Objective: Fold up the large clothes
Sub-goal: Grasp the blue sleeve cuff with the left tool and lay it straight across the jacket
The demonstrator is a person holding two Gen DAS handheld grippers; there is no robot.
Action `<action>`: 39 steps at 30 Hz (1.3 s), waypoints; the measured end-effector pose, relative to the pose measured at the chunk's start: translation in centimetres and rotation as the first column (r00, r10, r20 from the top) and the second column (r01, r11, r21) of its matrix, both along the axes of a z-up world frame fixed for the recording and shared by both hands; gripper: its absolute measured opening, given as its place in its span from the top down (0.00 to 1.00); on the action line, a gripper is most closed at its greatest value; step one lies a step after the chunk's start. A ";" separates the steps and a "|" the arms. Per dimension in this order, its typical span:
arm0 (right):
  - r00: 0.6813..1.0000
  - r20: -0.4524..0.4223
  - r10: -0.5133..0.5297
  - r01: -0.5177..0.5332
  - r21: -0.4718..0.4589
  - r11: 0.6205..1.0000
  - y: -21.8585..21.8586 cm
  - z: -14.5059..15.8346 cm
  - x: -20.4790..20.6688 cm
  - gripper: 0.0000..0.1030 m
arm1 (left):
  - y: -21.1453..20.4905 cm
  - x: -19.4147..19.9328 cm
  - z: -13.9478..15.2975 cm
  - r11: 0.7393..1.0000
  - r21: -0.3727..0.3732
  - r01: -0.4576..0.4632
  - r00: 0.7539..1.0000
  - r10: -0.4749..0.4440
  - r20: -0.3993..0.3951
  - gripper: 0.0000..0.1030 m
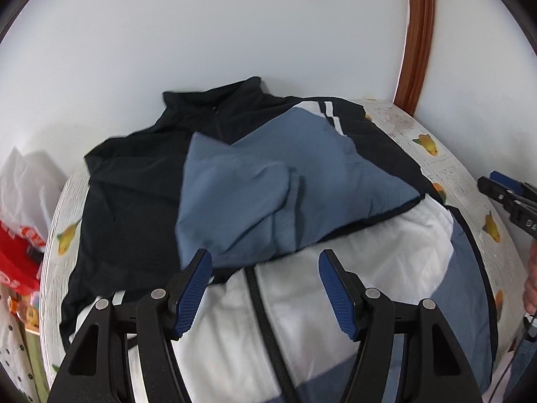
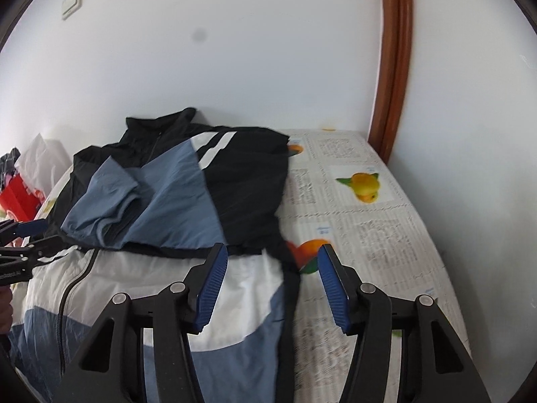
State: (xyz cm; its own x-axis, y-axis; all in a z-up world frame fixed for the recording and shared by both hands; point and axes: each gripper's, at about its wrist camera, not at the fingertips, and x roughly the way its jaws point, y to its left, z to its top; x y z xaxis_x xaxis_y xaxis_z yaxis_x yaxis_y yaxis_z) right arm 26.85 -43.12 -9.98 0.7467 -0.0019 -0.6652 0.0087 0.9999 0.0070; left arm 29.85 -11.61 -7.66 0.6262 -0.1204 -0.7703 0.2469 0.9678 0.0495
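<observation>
Basically the jacket [image 1: 302,181] is thin, limp, slippery shell: both grippers, left gripper [image 1: 265,294] and right gripper [image 2: 272,288], hang released, so pinch the hem nearest its zipper [image 1: 265,319].

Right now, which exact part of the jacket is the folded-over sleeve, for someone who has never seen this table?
Start at the table with the fruit-print cloth against the white wall. A black, blue and white jacket lies on it, collar toward the wall. The sleeve is the plain blue flap across its middle, without the two white stripes seen nearer the shoulder.
</observation>
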 end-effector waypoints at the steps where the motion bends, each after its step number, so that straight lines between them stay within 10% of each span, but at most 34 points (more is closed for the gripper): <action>1: 1.000 0.003 -0.001 0.001 -0.001 1.000 -0.4 0.1 0.2 0.46 | -0.6 0.4 -0.1 1.000 0.008 0.005 1.000 -0.005 0.003 0.38; 20: 0.998 -0.055 -0.025 0.027 0.026 0.999 -3.7 -3.7 3.2 0.46 | -2.4 7.2 -7.7 0.996 0.046 -0.071 0.989 0.076 -0.127 0.38; 29: 0.998 -0.053 -0.018 0.019 0.023 1.000 -2.9 -3.2 3.0 0.46 | -0.5 7.3 -6.4 0.994 -0.004 -0.111 0.985 0.110 -0.133 0.85; 39: 0.998 -0.046 0.043 -0.043 0.000 0.999 1.6 -2.0 3.2 0.46 | 6.6 5.9 -1.9 0.979 -0.045 -0.199 0.979 0.197 -0.055 0.89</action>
State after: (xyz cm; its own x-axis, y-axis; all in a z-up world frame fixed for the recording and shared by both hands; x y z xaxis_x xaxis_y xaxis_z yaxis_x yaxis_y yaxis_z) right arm 30.01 -41.47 -11.94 0.7150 0.0295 -0.6985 -0.0343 0.9994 0.0071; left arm 35.79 -5.01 -9.52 0.6024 -0.0374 -0.7973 0.0511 0.9987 -0.0082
